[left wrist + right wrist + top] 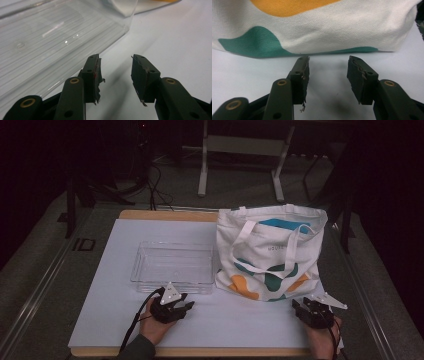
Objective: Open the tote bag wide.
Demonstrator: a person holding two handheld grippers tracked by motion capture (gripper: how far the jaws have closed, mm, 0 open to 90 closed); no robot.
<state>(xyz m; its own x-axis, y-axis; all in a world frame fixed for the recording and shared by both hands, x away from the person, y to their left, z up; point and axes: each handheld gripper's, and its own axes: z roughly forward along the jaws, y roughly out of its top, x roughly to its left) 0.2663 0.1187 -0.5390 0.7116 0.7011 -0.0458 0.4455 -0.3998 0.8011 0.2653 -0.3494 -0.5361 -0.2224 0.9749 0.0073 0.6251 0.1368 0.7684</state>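
Scene: A person at a white tabletop (250, 320) holds a claw in each hand, both low near the front edge, with a canvas tote bag (272, 252) and a clear plastic tray (172, 266) lying farther back.
Left claw: The left claw (184, 307) sits just in front of the tray's near wall, jaws parted at a middling gap with nothing between them; in the left gripper view its fingertips (93, 72) point past the tray's near corner at bare tabletop.
Right claw: The right claw (300, 309) stands close to the tote bag's bottom right corner, jaws likewise parted and holding nothing; the right gripper view has the bag's lower hem (324, 51) straight ahead, near but apart from the tips.
Tote bag: Flat on the right half of the tabletop, mouth and handles toward the far side, printed with orange, green and blue shapes; its left edge lies just beside the tray, whether touching cannot be told.
Tray: Empty, upright, left of the bag at the middle of the tabletop.
Progress: By the look of it, the work is at its very start: nothing gripped, nothing in the tray, the bag undisturbed. Reaching, gripping and everything after are left to do.
Room to move: Open tabletop lies between the two claws and left of the tray. The bag's right side runs near the tabletop's right edge, and both hands sit close to the front edge, so space is tightest there.
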